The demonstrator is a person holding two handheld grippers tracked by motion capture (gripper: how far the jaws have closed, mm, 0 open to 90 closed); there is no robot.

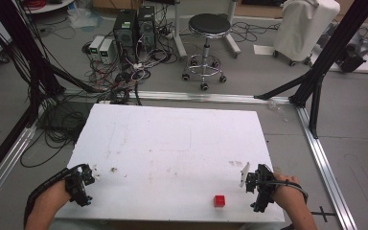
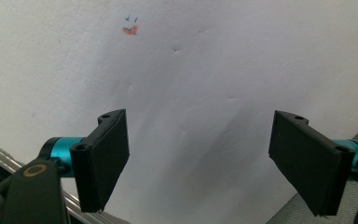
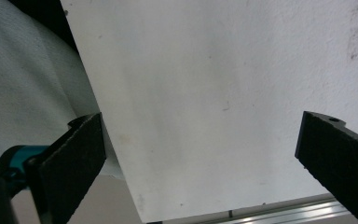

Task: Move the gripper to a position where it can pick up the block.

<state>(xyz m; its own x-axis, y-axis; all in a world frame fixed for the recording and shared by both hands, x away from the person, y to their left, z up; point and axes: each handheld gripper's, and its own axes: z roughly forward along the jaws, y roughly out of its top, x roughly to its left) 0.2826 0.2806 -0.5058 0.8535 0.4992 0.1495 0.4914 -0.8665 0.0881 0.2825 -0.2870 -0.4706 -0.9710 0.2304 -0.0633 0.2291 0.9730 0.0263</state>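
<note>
The left tongs (image 2: 198, 161) are gaping wide over bare white counter (image 1: 172, 139), gripping nothing. The right tongs (image 3: 200, 165) are spread just as wide and are also empty, hanging over the counter's near right corner. Both sets of jaws are showing flat, black, matte pads that look slightly rough.

In the high view, the left tongs (image 1: 90, 173) are sitting at the near left edge and the right tongs (image 1: 245, 178) at the near right. A red cube (image 1: 219, 201) is lying on the counter near the front edge, just left of the right tongs and well apart from the left.

The cube is probably light and rigid, though it is showing too small to tell its material. Two opposite flat faces are offering the surest hold.

The counter is looking white, matte and scuffed.
</note>
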